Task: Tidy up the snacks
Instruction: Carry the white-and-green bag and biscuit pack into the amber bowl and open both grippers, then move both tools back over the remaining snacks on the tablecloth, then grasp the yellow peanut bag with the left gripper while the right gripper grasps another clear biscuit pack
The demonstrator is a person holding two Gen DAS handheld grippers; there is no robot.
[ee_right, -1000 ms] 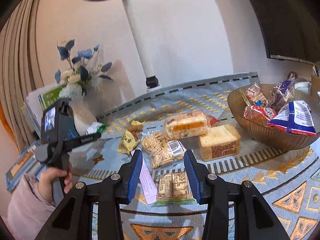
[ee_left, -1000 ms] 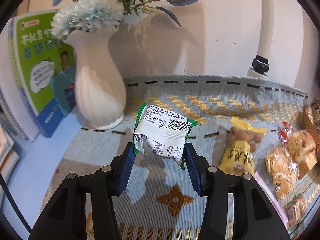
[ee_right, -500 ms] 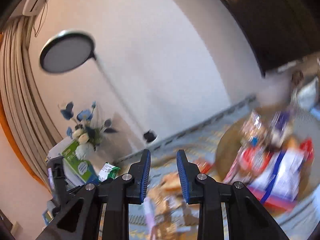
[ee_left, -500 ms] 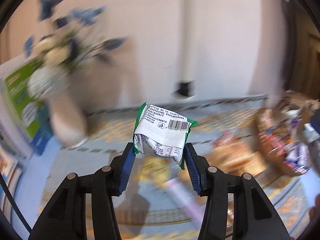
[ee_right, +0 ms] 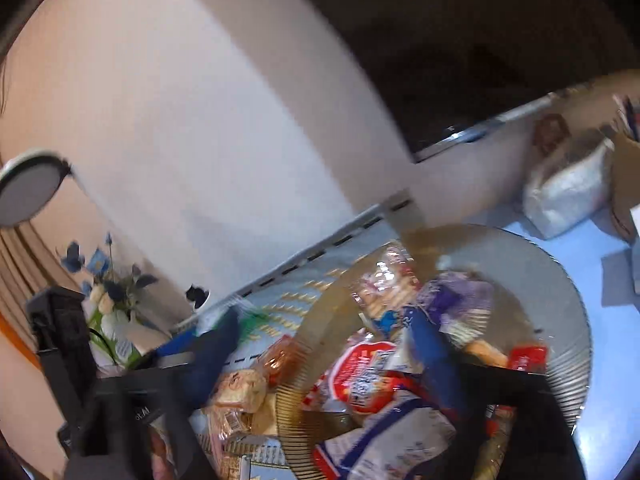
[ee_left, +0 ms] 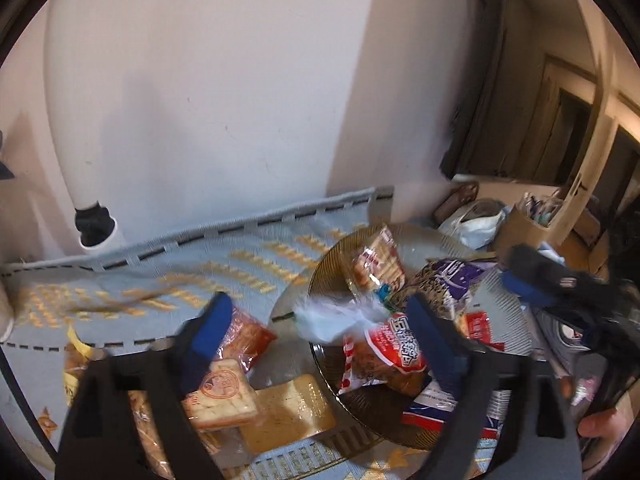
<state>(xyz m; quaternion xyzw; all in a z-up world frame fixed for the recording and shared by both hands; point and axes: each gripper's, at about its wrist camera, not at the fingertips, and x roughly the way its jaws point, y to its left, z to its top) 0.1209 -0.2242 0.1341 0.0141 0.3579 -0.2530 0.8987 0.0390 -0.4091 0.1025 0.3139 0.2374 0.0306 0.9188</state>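
Note:
My left gripper (ee_left: pixel 320 328) is open over the near rim of the brown bowl (ee_left: pixel 316 280). The white-and-green snack packet (ee_left: pixel 332 318) is a blur between the open jaws, at the bowl's edge, free of the pads. The bowl holds several wrapped snacks, among them a red-and-white packet (ee_left: pixel 384 356). My right gripper (ee_right: pixel 324 344) is open and empty above the same bowl (ee_right: pixel 560 280). It appears at the right of the left wrist view (ee_left: pixel 560 292). Bread and cracker packs (ee_left: pixel 224 396) lie on the cloth left of the bowl.
A white lamp post base (ee_left: pixel 96 224) stands at the back left against the wall. The vase of flowers (ee_right: pixel 116 312) is far left. A plastic bag (ee_left: pixel 476 220) and a cardboard box (ee_left: pixel 524 224) sit behind the bowl on the right.
My left gripper swung right from the vase to the bowl and opened, letting go of the white-and-green packet. My right gripper moved over the bowl and opened wider.

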